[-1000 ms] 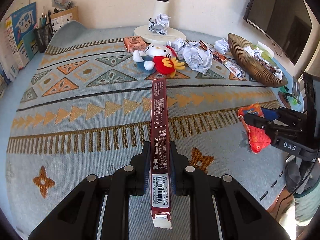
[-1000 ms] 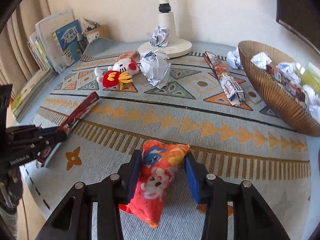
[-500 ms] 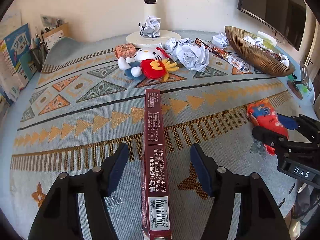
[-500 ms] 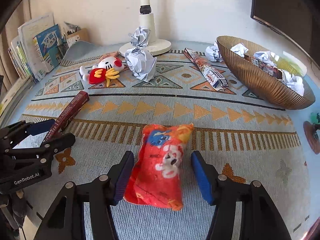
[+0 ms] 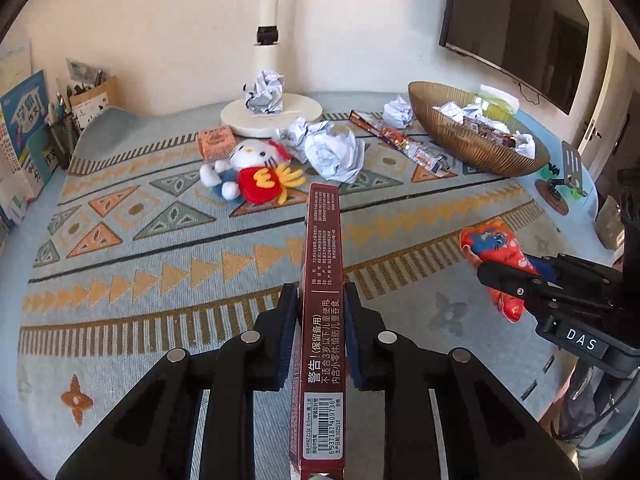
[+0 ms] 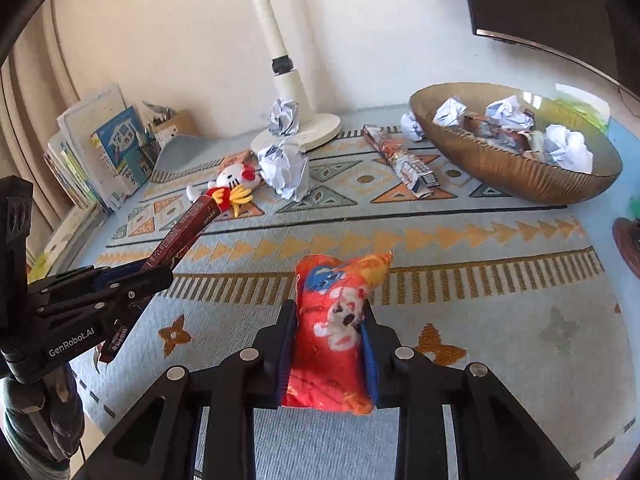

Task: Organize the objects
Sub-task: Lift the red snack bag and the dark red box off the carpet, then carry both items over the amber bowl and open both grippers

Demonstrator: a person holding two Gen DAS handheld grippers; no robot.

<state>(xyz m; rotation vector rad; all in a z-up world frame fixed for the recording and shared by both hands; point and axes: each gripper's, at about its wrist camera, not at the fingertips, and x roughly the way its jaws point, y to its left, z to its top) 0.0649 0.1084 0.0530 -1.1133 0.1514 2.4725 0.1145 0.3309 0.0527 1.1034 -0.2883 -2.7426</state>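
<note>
A long dark red box with printed labels sticks forward from my left gripper. Its jaws are closing, and the pads press both sides of the box, which hangs off the cloth. In the right wrist view the box slants up out of the left gripper. A red and orange snack bag sits between the closing jaws of my right gripper. The pads squeeze its lower half. The left wrist view shows the bag and the right gripper at the right.
A gold ribbed bowl with paper balls and wrappers stands at the back right. A white cat plush, crumpled paper, a small orange box, a long wrapper and a lamp base lie behind. Books line the left.
The left jaws opened around the red box, then closed on it again. The right jaws closed on the snack bag. Both grippers rose with their loads.
</note>
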